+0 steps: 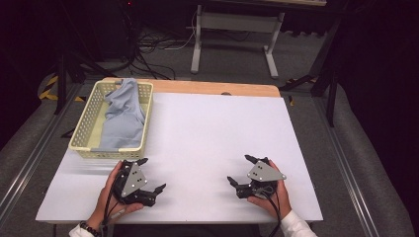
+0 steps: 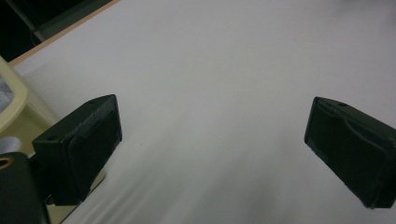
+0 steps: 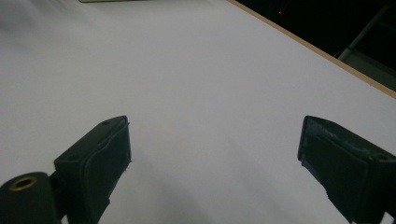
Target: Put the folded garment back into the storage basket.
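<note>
Since the grey cloth (image 1: 121, 116) sits bunched in the cream basket (image 1: 81, 131) at upper left, a careless grab could probably drag the light basket along. Left gripper (image 1: 151, 175) and right gripper (image 1: 238, 169), lower frame, both stand wide apart, holding nothing above the white table (image 1: 212, 133).

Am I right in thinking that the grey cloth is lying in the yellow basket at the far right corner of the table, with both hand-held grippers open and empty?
Not quite: the yellow basket with the grey cloth sits at the table's far left corner, as the high view shows. The rest holds: the left hand-held gripper and right hand-held gripper are open and empty.
</note>
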Demonstrator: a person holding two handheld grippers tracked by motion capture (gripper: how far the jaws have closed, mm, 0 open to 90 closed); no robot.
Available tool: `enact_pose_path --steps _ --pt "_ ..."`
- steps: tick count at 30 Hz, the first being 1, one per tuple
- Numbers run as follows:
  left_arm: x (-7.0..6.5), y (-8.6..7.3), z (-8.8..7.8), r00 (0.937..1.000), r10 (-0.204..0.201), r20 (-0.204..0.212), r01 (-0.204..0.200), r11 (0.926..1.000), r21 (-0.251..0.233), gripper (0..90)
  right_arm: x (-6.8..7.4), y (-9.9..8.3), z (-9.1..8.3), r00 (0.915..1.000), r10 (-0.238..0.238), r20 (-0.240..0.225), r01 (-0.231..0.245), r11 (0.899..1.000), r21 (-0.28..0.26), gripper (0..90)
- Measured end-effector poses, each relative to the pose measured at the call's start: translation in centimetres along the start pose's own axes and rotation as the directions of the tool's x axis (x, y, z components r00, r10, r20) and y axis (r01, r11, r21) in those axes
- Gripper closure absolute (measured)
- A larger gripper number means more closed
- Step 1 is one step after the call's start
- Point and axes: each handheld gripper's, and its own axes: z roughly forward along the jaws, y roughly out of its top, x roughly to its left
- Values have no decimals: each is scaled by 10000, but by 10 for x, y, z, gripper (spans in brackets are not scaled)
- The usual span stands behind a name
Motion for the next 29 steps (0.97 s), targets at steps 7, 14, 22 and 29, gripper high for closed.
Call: enact_pose_path --steps 7,14,22,29 --pt "0 1 0 10000 -11 -24 11 10000 -25 50 0 0 0 10000 -6 -7 6 10000 25 104" --pt "0 1 1 10000 -52 -28 52 10000 48 50 0 0 0 10000 0 18 0 10000 61 104" --pt "-1 2 2 10000 22 85 -22 10000 39 50 -2 -1 1 10000 41 87 -42 9999 133 104" --pt "0 1 3 9999 -11 143 10 10000 76 50 -2 -1 3 10000 79 59 -80 9996 263 104"
